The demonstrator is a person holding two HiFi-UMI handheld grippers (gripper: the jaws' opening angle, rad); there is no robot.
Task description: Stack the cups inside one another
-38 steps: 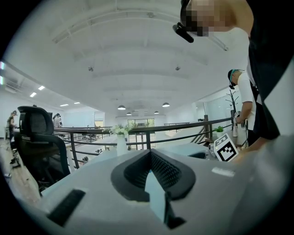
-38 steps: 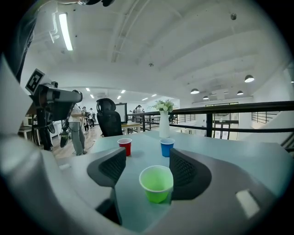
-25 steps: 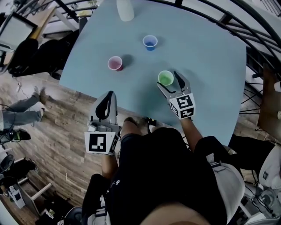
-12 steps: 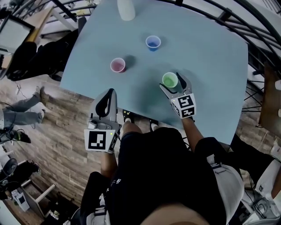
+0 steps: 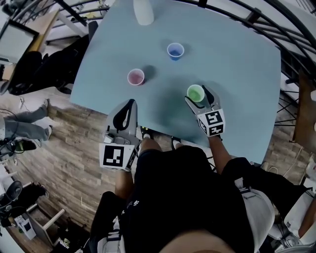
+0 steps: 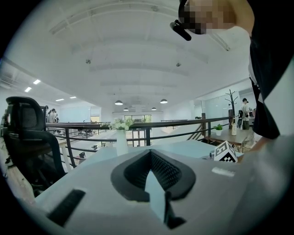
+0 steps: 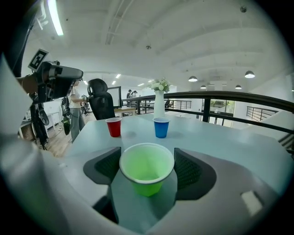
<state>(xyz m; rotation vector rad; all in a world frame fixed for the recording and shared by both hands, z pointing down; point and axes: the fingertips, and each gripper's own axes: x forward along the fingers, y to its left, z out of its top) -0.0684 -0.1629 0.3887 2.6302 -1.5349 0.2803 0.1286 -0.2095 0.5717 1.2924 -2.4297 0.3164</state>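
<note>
Green cup (image 7: 147, 174) upright on desk (image 5: 237, 64) near its near edge, between right gripper (image 5: 197, 95) jaws; jaws wide, just been closing, pads not squeezing the rim; left gripper (image 5: 130, 103) jaws together, empty, off the near edge; red cup (image 5: 136, 77) by left edge; blue cup (image 5: 175, 51) mid-desk.

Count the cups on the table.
3. Green cup nearest the person, between the right gripper's jaws, which have just been closing; red cup left of centre; blue cup farther back, toward the vase. None appear hidden.
</note>
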